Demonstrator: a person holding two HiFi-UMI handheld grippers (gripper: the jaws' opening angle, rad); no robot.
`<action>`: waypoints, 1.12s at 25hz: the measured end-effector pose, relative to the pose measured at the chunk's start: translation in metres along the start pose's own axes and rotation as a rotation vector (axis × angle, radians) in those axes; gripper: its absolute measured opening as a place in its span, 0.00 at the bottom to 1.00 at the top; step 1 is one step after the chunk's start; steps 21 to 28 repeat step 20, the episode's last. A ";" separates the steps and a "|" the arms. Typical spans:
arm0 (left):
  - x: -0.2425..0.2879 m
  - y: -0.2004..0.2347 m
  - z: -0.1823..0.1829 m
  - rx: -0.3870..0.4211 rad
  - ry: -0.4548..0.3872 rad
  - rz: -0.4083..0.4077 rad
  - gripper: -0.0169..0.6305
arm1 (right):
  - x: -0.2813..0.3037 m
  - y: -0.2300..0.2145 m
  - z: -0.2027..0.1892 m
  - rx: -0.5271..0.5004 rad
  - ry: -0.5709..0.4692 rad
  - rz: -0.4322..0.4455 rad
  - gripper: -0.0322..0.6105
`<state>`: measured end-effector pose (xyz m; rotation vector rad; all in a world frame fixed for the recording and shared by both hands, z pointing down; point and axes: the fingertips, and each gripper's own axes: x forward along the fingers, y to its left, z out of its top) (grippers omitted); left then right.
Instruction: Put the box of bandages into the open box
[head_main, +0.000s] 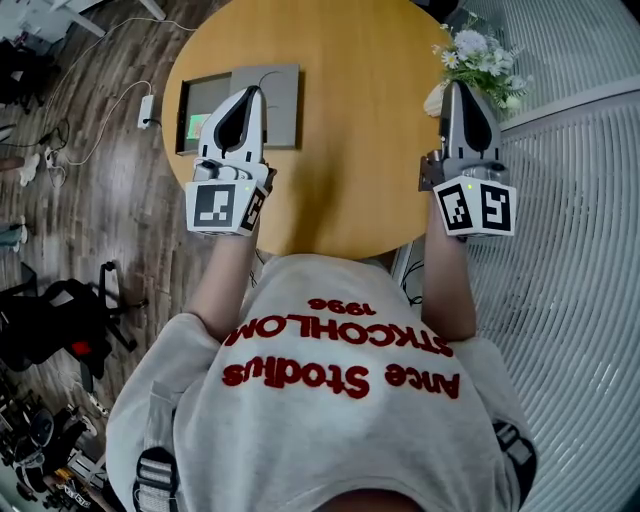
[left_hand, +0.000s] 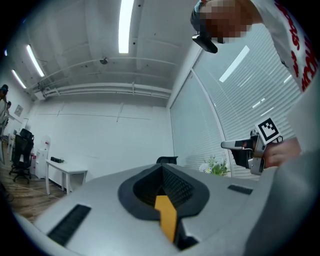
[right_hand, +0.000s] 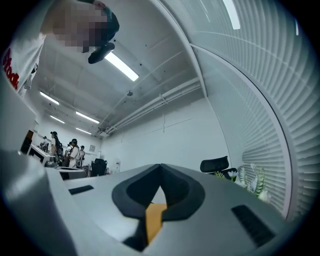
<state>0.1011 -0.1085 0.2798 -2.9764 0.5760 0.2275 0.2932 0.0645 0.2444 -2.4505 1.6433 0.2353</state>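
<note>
On the round wooden table (head_main: 350, 180) lies a flat grey box, a dark tray (head_main: 205, 100) beside a lighter grey panel (head_main: 280, 100). A small green and white item (head_main: 197, 126) shows in the dark tray; whether it is the box of bandages I cannot tell. My left gripper (head_main: 252, 92) is held over this box, jaws together and empty. My right gripper (head_main: 460, 88) is held over the table's right edge, also shut and empty. Both gripper views look level into the room over closed jaws: left gripper (left_hand: 162, 167), right gripper (right_hand: 160, 167). The left gripper view also catches the right gripper (left_hand: 235, 145).
A bunch of white flowers (head_main: 475, 55) stands at the table's right edge, close to the right gripper. White ribbed blinds (head_main: 580, 250) lie to the right. A cable and white adapter (head_main: 146, 110) lie on the wooden floor at left, with black chair frames (head_main: 60, 320).
</note>
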 end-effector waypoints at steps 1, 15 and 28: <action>0.001 0.000 -0.001 0.001 0.001 0.002 0.04 | 0.000 -0.001 -0.001 0.002 -0.002 -0.001 0.06; -0.010 -0.005 -0.005 0.010 -0.006 0.017 0.04 | -0.012 0.000 -0.013 0.016 -0.004 0.000 0.06; -0.004 0.001 -0.005 0.006 -0.007 0.018 0.04 | -0.004 0.003 -0.012 0.013 -0.005 0.005 0.06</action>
